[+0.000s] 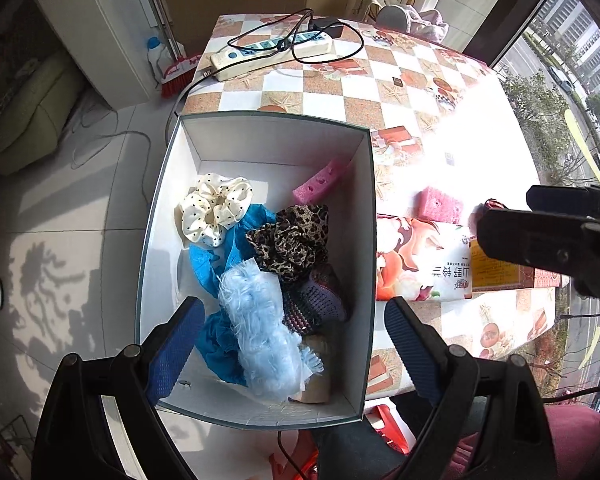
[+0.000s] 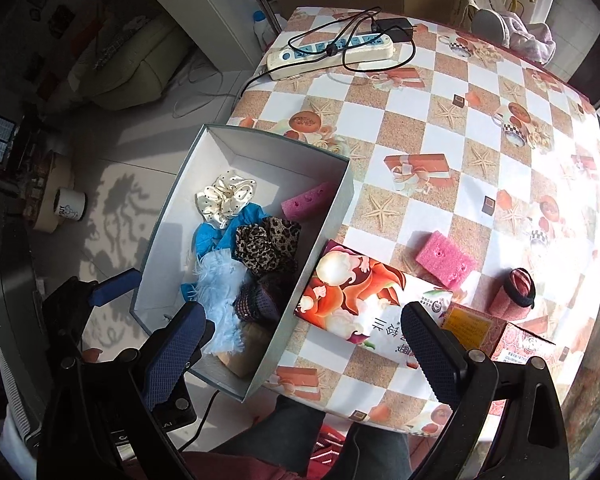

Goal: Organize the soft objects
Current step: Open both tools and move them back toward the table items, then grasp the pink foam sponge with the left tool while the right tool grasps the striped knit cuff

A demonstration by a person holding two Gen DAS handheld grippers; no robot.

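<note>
A white open box (image 1: 268,140) (image 2: 168,236) at the table's left edge holds a dotted cream scrunchie (image 1: 214,210), blue cloth (image 1: 216,256), a leopard scrunchie (image 1: 292,240), light blue fluffy fabric (image 1: 260,328), a dark knitted piece (image 1: 316,296) and a pink sponge (image 1: 320,180). My left gripper (image 1: 294,348) is open and empty above the box's near end. My right gripper (image 2: 304,352) is open and empty above a flowered tissue pack (image 2: 352,300). A second pink sponge (image 2: 446,258) and a small red pouch (image 2: 516,294) lie on the table.
A power strip (image 2: 332,52) with black cables lies at the table's far end. Orange and red cartons (image 2: 500,332) sit right of the tissue pack. The checkered tablecloth (image 2: 440,132) covers the table. A white mug (image 2: 70,208) stands on the floor at left.
</note>
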